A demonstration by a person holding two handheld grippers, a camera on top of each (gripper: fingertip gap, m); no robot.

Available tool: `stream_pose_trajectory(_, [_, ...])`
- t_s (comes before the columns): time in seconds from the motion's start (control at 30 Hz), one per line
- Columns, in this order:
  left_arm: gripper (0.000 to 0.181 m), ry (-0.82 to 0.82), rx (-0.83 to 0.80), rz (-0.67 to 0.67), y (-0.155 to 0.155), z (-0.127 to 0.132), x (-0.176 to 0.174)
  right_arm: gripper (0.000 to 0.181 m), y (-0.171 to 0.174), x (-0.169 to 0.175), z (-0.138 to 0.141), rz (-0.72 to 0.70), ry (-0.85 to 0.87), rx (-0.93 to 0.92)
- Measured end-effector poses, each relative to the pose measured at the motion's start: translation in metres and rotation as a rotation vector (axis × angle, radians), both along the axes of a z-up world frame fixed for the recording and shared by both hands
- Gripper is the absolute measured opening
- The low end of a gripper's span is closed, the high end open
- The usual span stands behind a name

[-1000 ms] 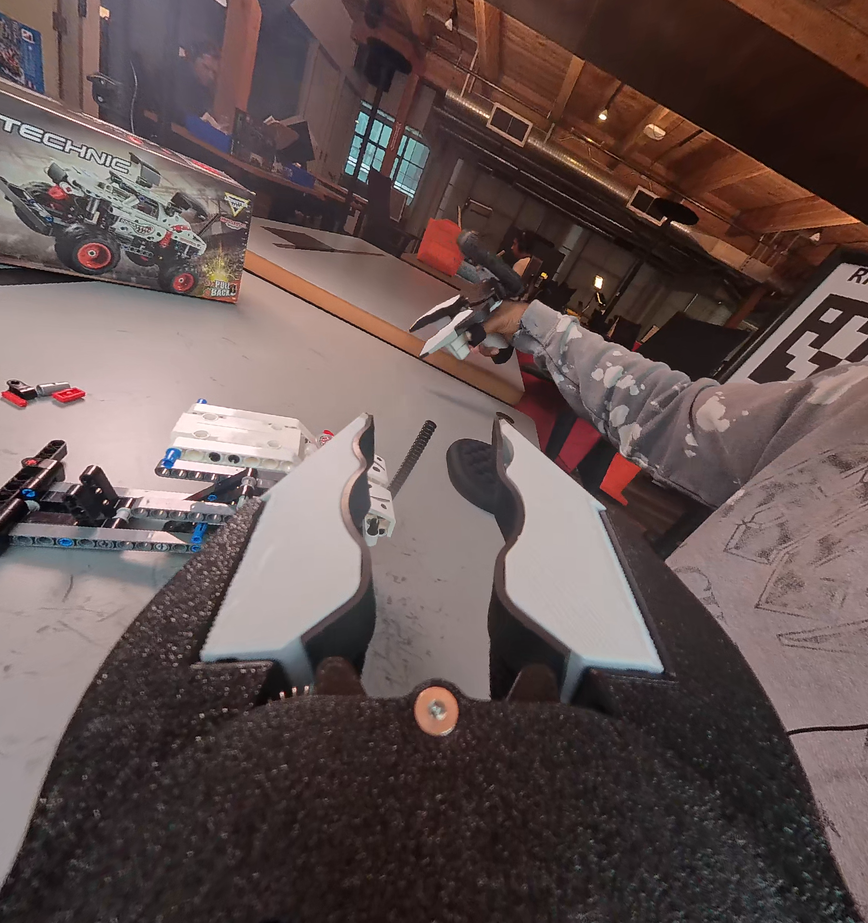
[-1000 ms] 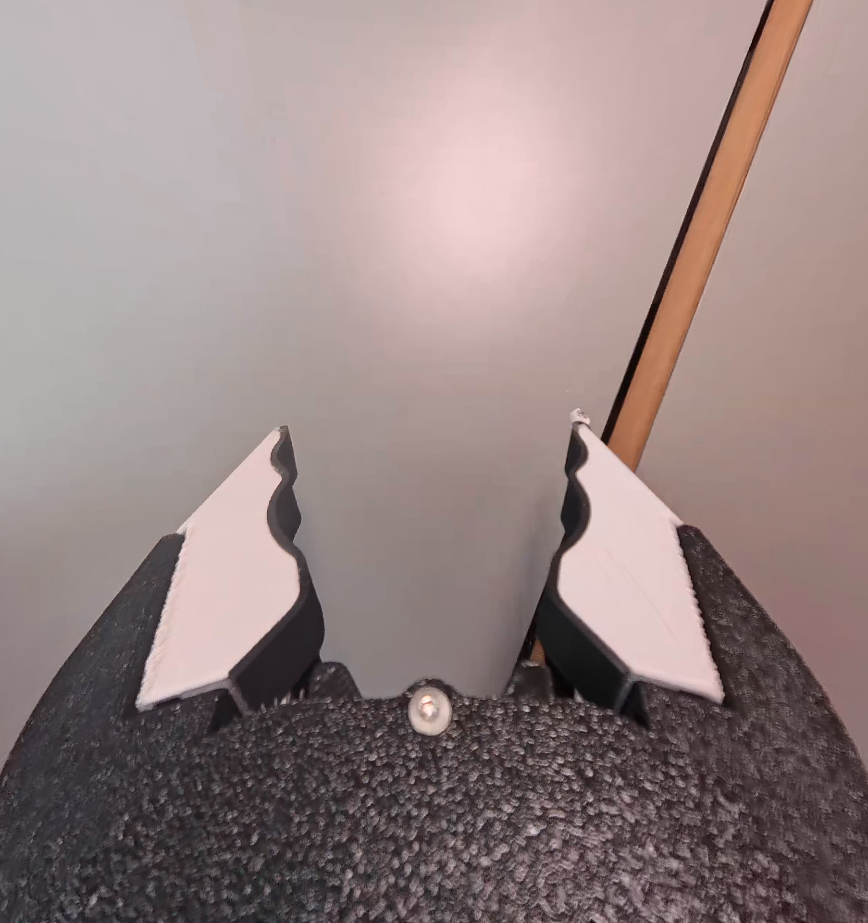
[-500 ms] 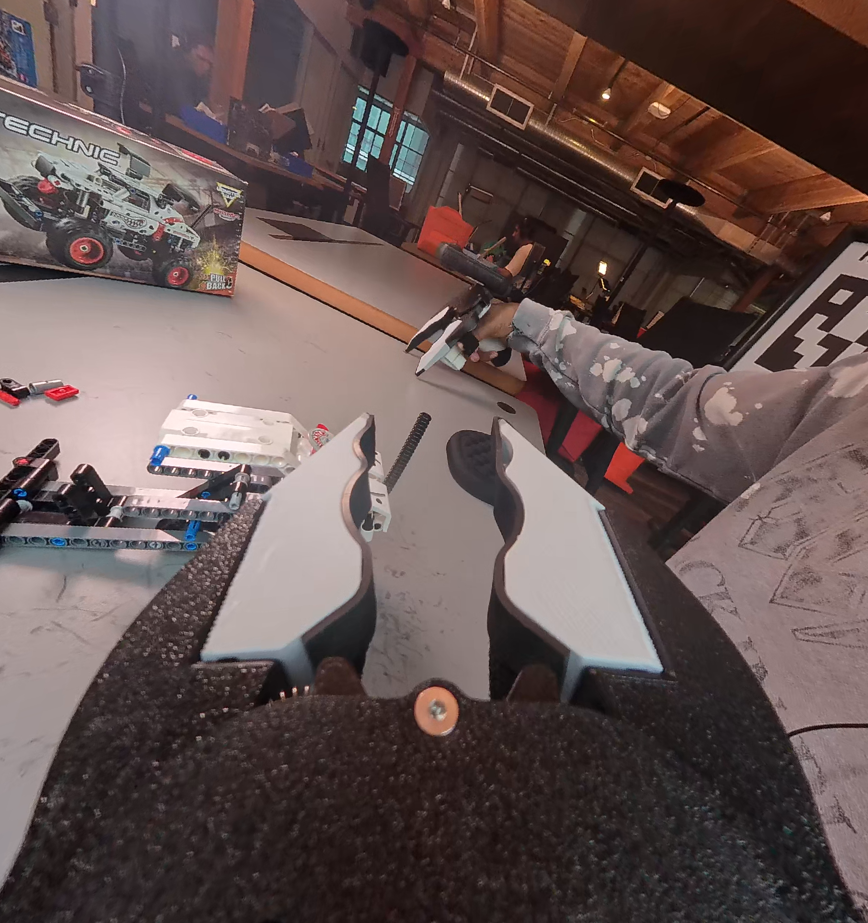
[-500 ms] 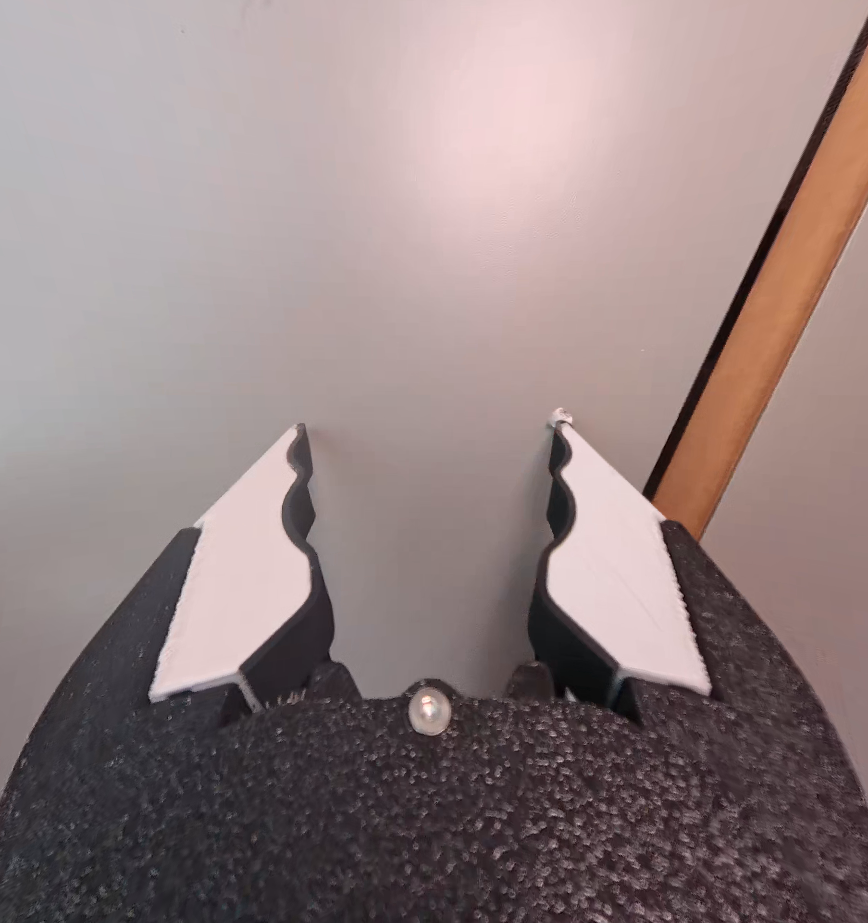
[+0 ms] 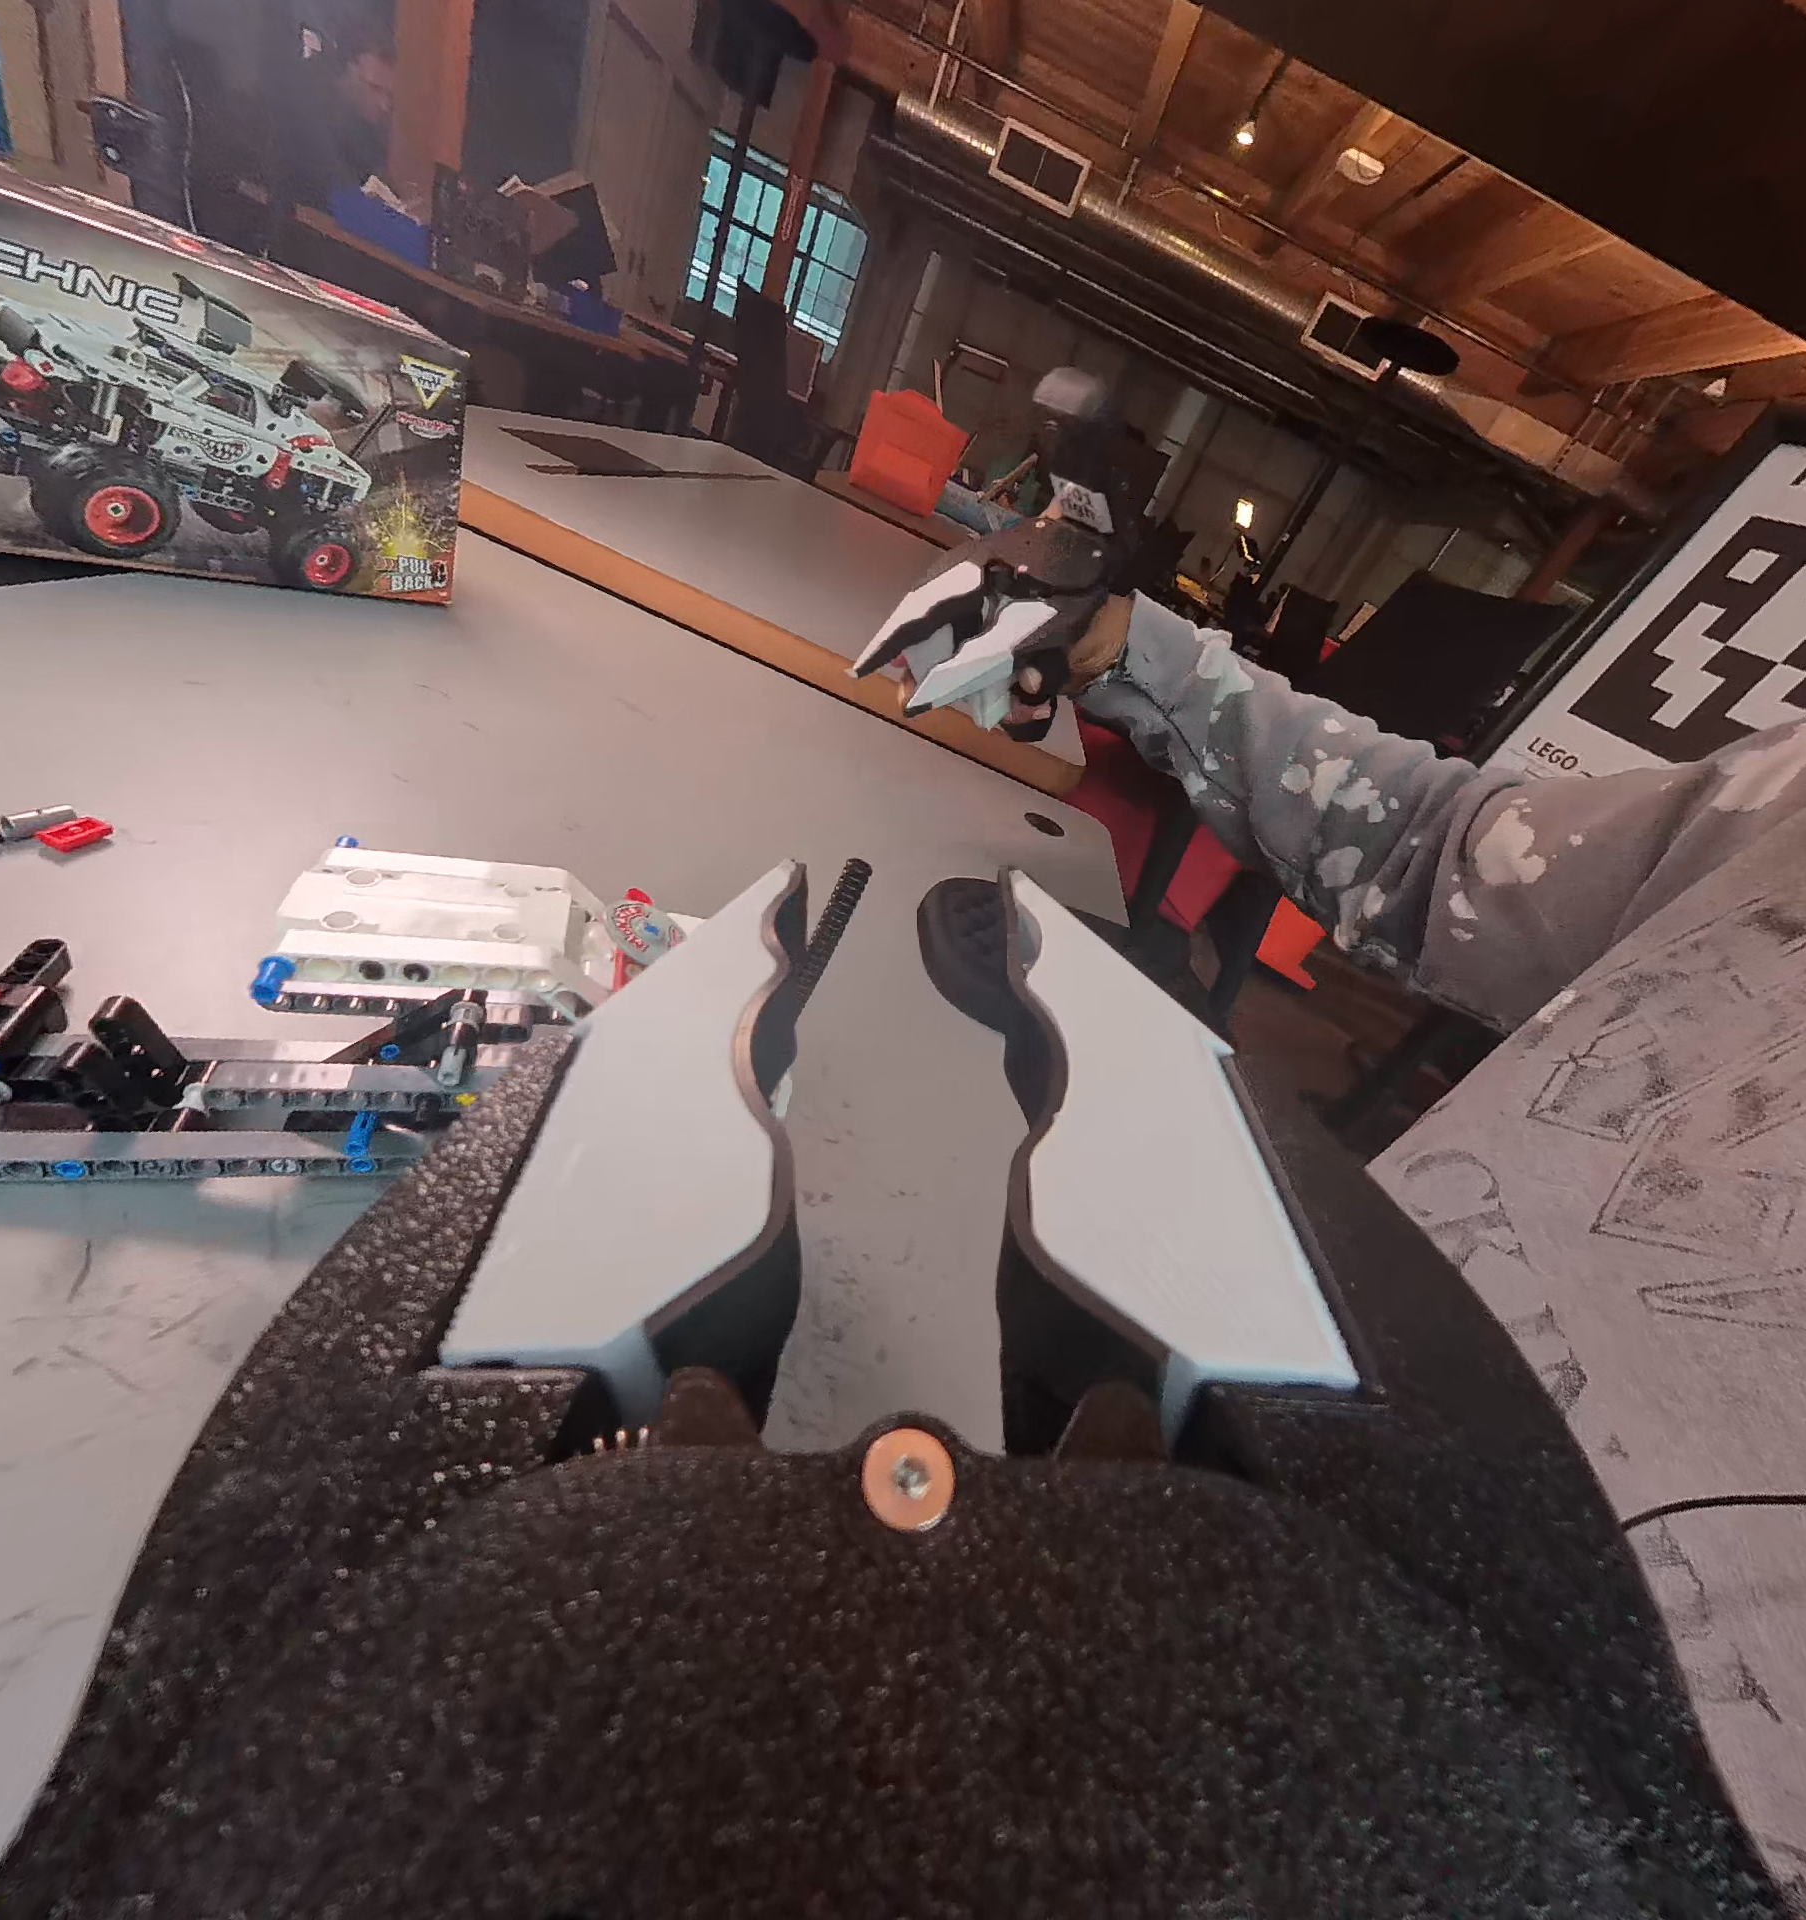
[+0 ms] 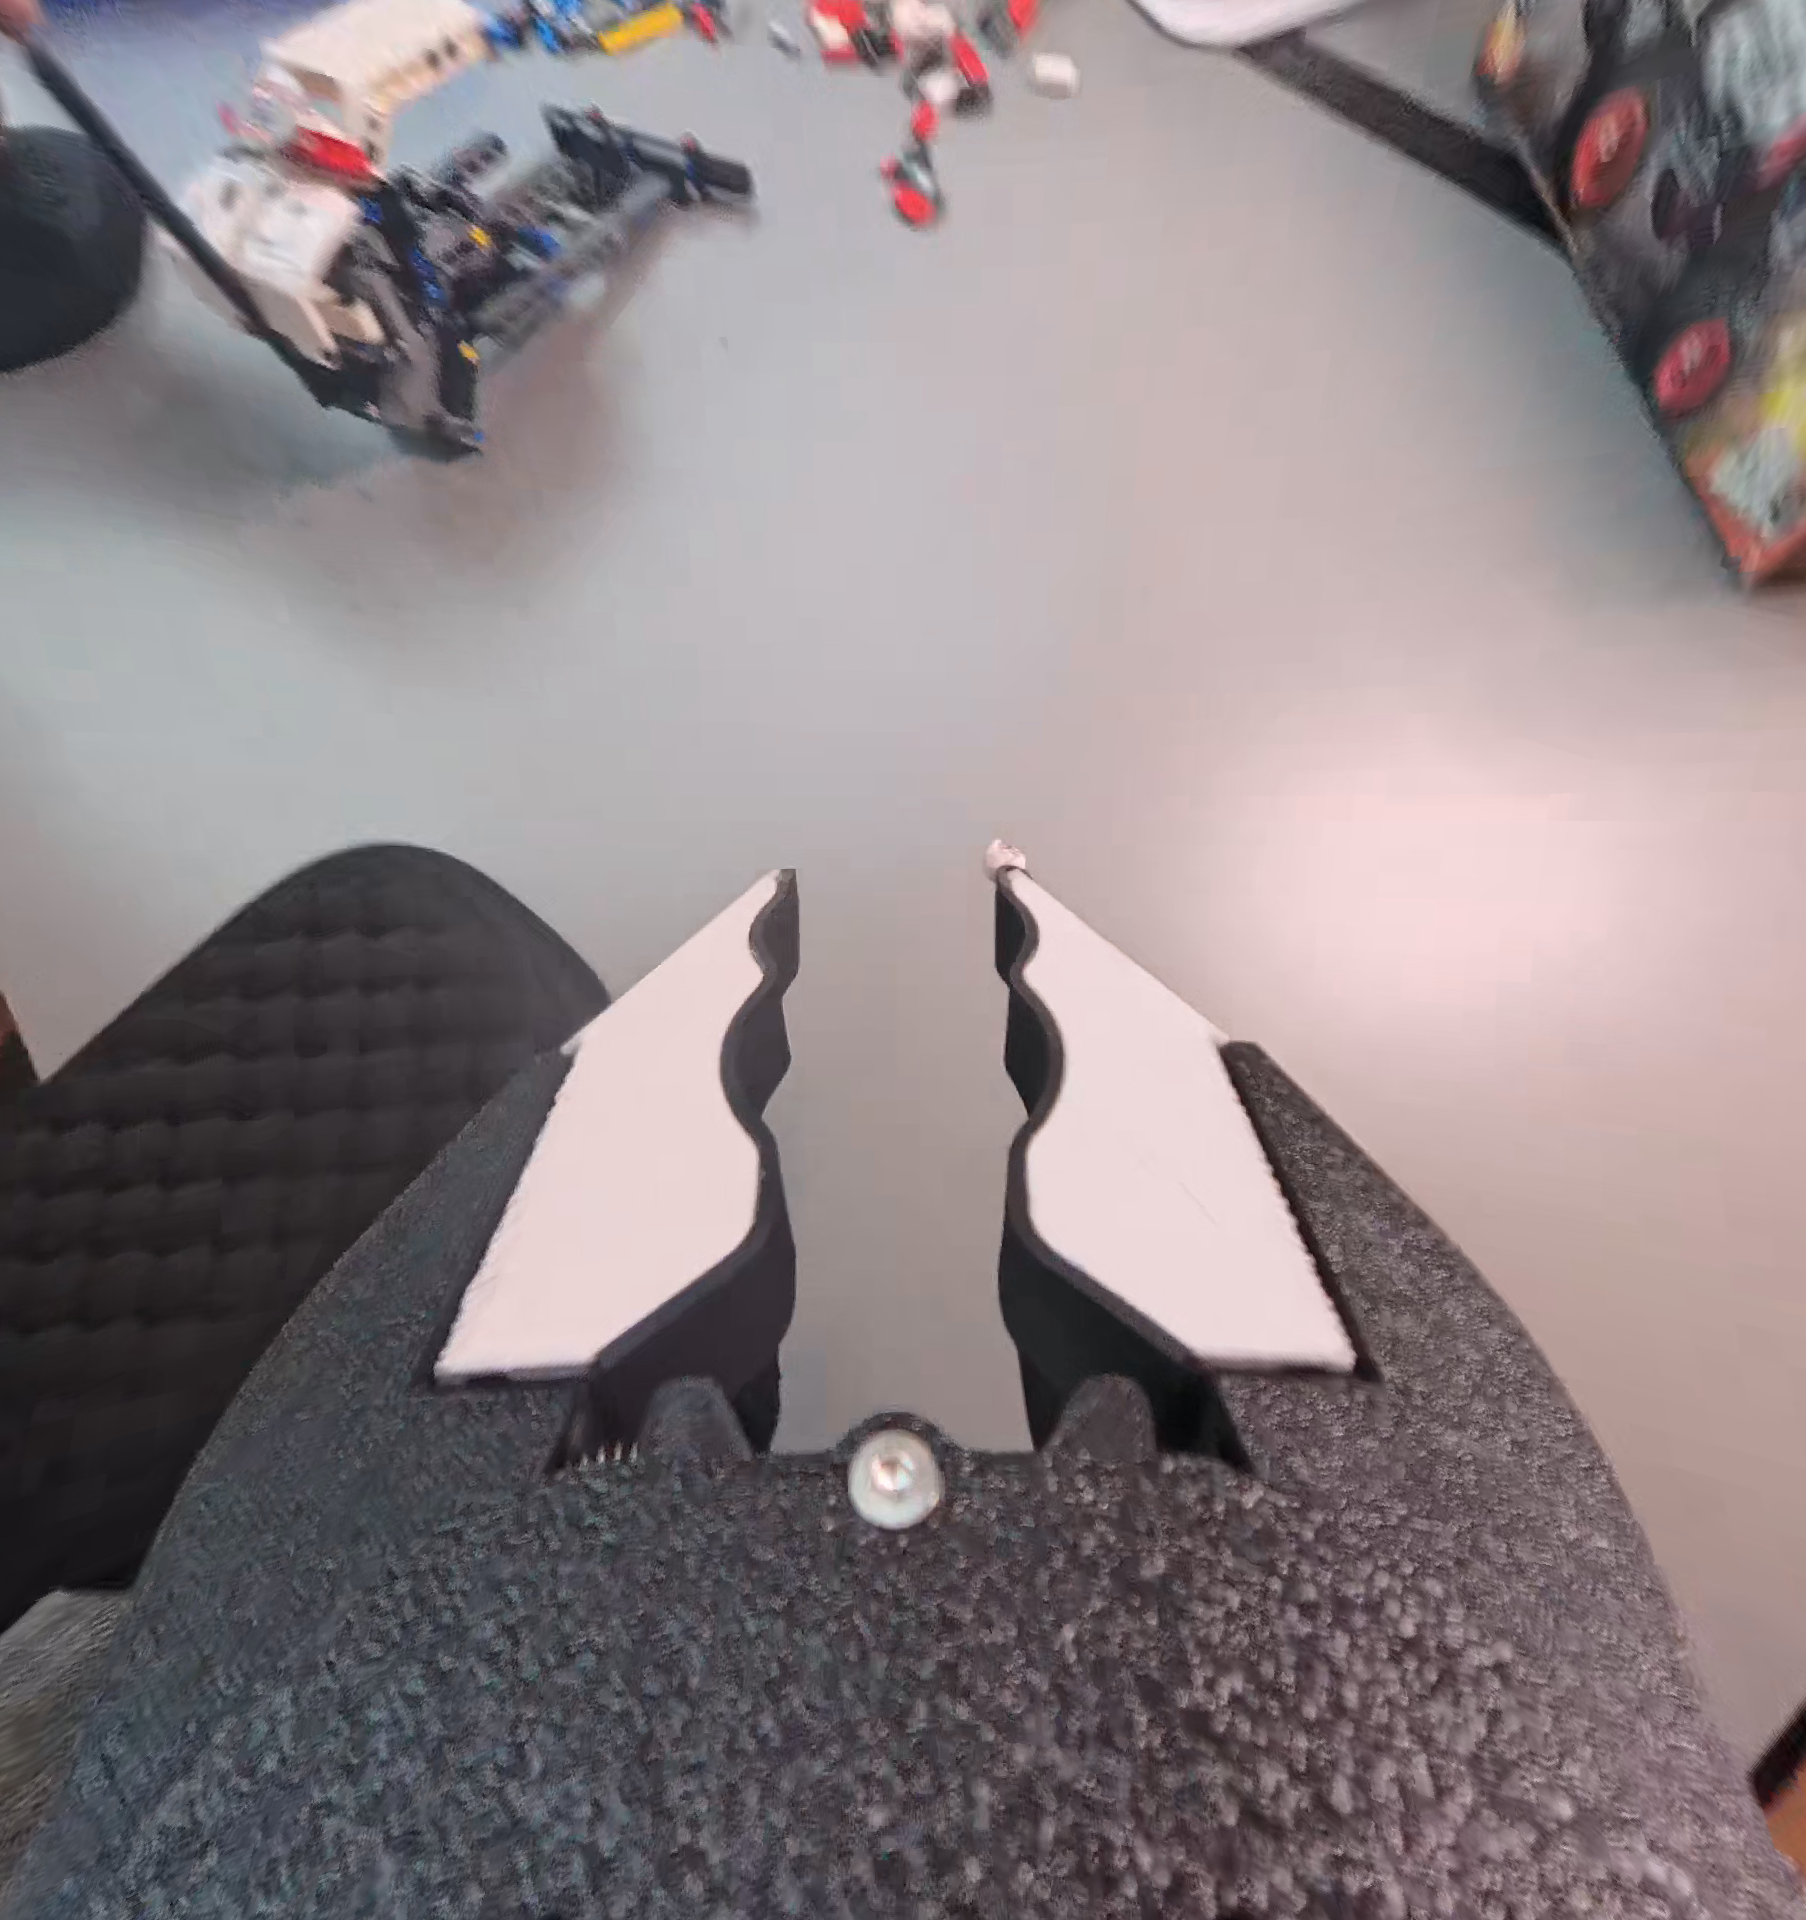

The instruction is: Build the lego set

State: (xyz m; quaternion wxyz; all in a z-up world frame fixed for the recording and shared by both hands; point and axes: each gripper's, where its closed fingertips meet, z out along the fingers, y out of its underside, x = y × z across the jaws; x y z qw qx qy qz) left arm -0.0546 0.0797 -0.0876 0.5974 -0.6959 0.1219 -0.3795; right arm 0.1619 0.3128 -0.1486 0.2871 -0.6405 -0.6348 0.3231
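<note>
The partly built lego chassis [image 5: 203,1081], black and grey beams with a white block [image 5: 431,925], lies on the grey table [image 5: 566,727] left of my left gripper [image 5: 899,899]. That gripper is open and empty, low over the table. A black ridged rod [image 5: 831,935] and a black tyre [image 5: 966,956] show just past its fingertips. My right gripper [image 6: 894,878] is open and empty, held in the air over bare table; it also shows in the left wrist view [image 5: 940,644]. The right wrist view shows the chassis [image 6: 411,239] far ahead at upper left, blurred.
The lego set's box [image 5: 182,436] stands at the back left, and at the right in the right wrist view [image 6: 1761,281]. Small loose red and grey pieces [image 5: 47,831] lie left. More loose pieces [image 6: 930,104] lie beyond the chassis. A black padded surface [image 6: 234,1143] is at lower left. My hands' fingertips stand some 35 cm from each other.
My right gripper has swung from facing bare table and its wooden edge to facing the chassis and box, and its jaws have narrowed. My left gripper has barely moved.
</note>
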Motion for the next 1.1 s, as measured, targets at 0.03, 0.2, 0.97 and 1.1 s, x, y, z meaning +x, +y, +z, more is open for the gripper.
stream_pose_trajectory(0.03, [0.032, 0.01, 0.007, -0.003, 0.001, 0.001, 0.003, 0.039, -0.019, -0.018, 0.012, 0.053, 0.05, 0.048])
stream_pose_trajectory(0.2, [0.026, 0.091, 0.047, 0.013, 0.009, 0.008, 0.019, 0.055, -0.142, -0.109, 0.04, 0.384, 0.204, 0.243])
stream_pose_trajectory(0.97, [0.003, 0.154, 0.099, 0.05, -0.002, 0.016, 0.008, 0.054, -0.26, -0.192, 0.068, 0.714, 0.444, 0.34])
stream_pose_trajectory(1.1, [0.003, 0.169, 0.099, 0.067, -0.002, 0.014, 0.003, 0.053, -0.257, -0.19, 0.071, 0.698, 0.467, 0.33])
